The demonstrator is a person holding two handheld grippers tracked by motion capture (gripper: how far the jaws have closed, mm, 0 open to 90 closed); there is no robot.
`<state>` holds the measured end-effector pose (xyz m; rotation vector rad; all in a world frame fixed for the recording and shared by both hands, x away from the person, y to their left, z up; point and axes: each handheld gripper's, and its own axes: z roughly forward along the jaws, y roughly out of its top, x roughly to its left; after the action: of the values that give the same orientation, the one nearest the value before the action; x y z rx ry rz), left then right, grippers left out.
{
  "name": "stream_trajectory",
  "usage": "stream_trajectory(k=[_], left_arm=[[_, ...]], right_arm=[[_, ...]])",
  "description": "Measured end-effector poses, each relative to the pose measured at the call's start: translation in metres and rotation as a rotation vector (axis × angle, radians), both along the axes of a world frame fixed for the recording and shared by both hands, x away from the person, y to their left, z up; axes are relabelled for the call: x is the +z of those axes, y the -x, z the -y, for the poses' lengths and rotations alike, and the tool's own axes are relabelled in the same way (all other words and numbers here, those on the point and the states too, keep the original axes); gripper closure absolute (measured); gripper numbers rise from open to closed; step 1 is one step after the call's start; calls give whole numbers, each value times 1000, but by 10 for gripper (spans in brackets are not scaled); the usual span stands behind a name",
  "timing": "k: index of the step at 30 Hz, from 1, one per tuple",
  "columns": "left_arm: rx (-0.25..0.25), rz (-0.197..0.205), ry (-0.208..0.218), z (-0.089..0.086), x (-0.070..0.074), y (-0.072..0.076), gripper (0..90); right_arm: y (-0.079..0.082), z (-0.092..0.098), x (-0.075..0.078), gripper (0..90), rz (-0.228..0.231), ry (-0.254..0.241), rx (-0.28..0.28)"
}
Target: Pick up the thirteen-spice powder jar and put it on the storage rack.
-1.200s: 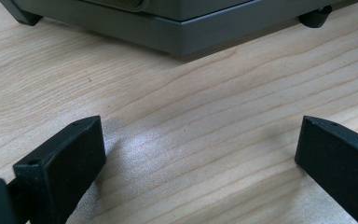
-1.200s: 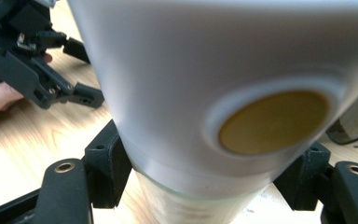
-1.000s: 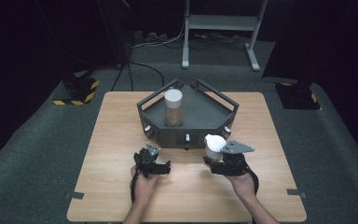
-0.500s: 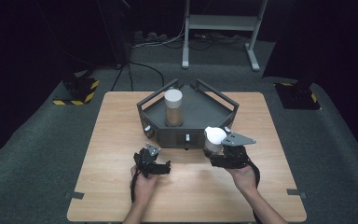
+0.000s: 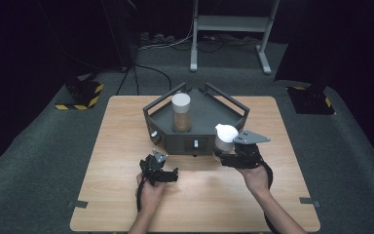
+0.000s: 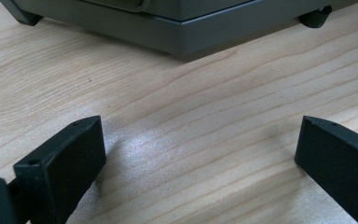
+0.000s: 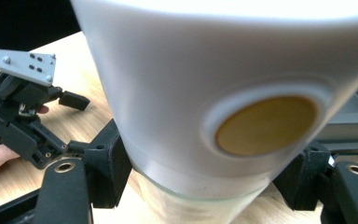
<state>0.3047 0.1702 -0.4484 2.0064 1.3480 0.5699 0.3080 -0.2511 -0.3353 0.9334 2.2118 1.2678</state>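
Fingers of the right gripper clamp a white-capped jar by its glass body, just under the cap; in the right gripper view both black pads press its sides. Left gripper released: jaws stand wide apart over bare wood, nothing between them, low over the table in front of the grey tray. Held jar is off the tabletop at the tray's front right corner, just outside its rail. A second capped jar stands upright inside the tray, left of centre. Judgement: about half done, if the work is loading jars into the tray. One is placed, one is gripped and raised but not yet over the rail; carrying it in, setting it down and releasing remain. High view gives the layout: both jars, tray and both hands. Right gripper view adds the grip contact, a round yellowish disc on the cap's side and glass below the cap. Left gripper view confirms the empty gap and shows the tray's base edge close ahead.
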Motion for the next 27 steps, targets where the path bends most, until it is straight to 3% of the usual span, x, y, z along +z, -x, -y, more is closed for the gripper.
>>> stream_trajectory(k=[27], left_arm=[[3, 0, 6, 0, 0, 0, 23]], right_arm=[[-24, -12, 35, 303, 25, -4, -12]])
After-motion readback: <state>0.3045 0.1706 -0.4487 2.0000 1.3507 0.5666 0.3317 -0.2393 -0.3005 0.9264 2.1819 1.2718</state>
